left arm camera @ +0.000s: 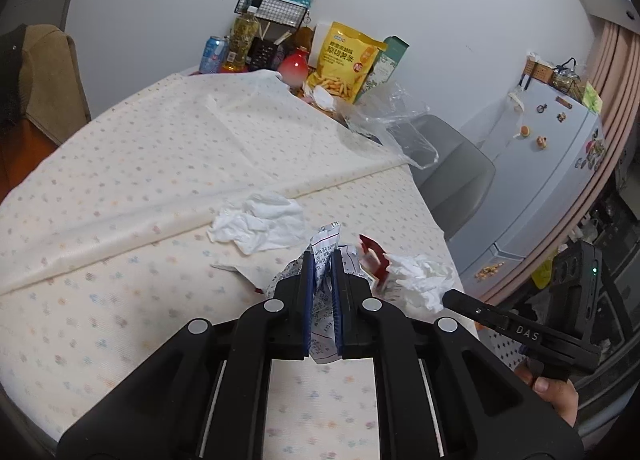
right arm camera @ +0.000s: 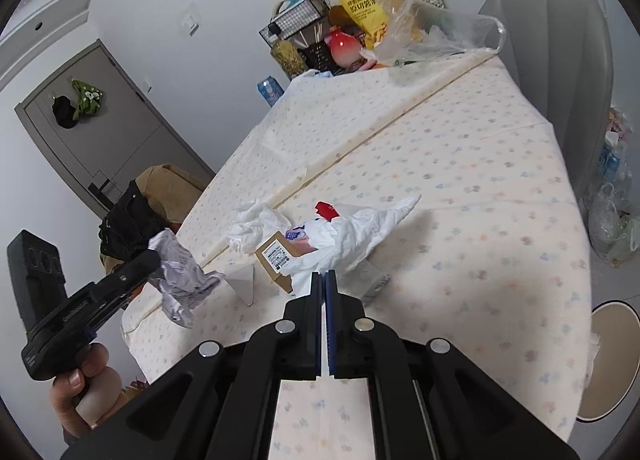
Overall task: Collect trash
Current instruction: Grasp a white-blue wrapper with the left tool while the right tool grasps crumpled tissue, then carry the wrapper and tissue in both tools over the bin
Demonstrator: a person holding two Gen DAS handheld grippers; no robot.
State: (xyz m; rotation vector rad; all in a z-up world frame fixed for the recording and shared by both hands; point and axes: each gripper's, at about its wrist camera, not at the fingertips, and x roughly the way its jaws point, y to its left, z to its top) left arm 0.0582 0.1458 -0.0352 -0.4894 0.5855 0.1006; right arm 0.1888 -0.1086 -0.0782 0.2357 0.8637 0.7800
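My left gripper (left arm camera: 323,256) is shut on a crumpled printed paper (left arm camera: 322,260) and holds it above the table; the paper also shows in the right wrist view (right arm camera: 180,272). My right gripper (right arm camera: 324,274) is shut on the edge of a crumpled white tissue (right arm camera: 360,232) that lies over a small brown box (right arm camera: 280,256) and a red wrapper (right arm camera: 326,210). Another white tissue (left arm camera: 260,222) lies on the spotted tablecloth (left arm camera: 120,164); it also shows in the right wrist view (right arm camera: 254,226). The red wrapper (left arm camera: 374,258) and the held tissue (left arm camera: 420,278) also show in the left wrist view.
At the table's far end stand a yellow snack bag (left arm camera: 344,60), a can (left arm camera: 214,54), an oil bottle (left arm camera: 242,42), a wire basket (left arm camera: 272,12) and a clear plastic bag (left arm camera: 392,120). A grey chair (right arm camera: 560,72) stands to the right, a fridge (left arm camera: 532,164) beyond it.
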